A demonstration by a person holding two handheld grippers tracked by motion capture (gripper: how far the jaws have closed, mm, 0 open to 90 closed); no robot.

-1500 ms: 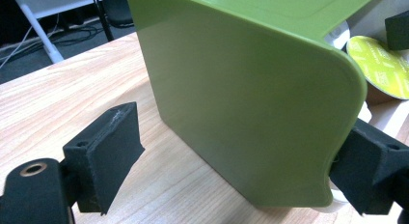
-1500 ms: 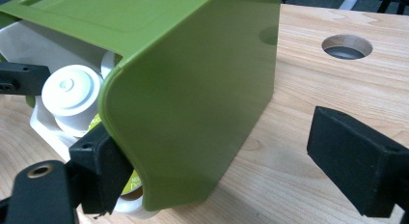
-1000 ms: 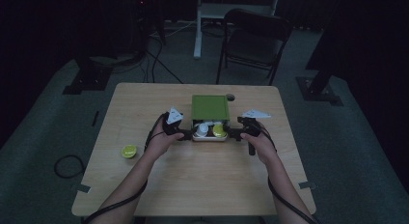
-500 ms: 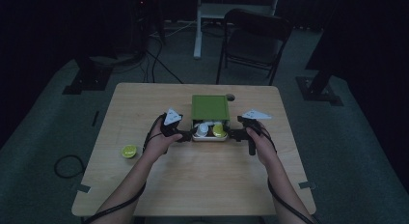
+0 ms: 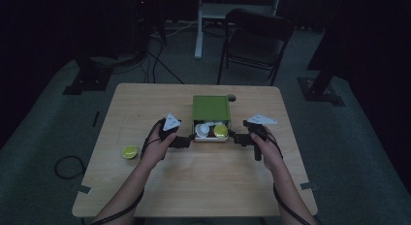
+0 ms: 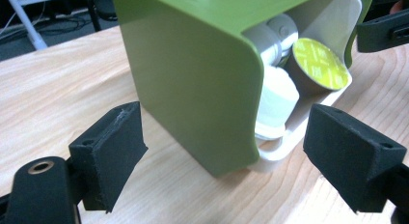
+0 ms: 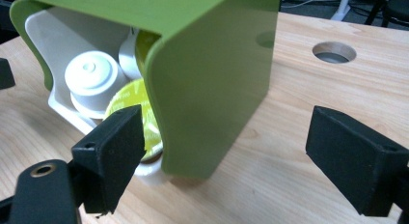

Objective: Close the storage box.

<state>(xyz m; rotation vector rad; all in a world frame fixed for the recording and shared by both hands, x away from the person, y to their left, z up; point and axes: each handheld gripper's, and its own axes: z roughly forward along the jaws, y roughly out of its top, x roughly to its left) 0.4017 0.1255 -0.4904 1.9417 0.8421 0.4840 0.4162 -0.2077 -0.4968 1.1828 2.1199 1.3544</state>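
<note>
A green box (image 5: 211, 107) stands mid-table, with its white drawer (image 5: 210, 138) pulled out toward the person. In the drawer lie a green-lidded capsule (image 5: 221, 131) and white capsules (image 5: 202, 130). My left gripper (image 5: 186, 140) sits at the drawer's left, my right gripper (image 5: 237, 137) at its right. In the left gripper view the open jaws (image 6: 226, 156) straddle the corner of the box (image 6: 193, 79) and the drawer (image 6: 275, 154) without touching them. In the right gripper view the open jaws (image 7: 231, 156) straddle the opposite corner of the box (image 7: 212, 79), clear of it.
A lone green-lidded capsule (image 5: 129, 151) lies on the wooden table (image 5: 194, 186) left of my left hand. A round hole (image 5: 232, 97) in the tabletop sits behind the box's right corner. A folding chair (image 5: 254, 36) stands beyond the far edge.
</note>
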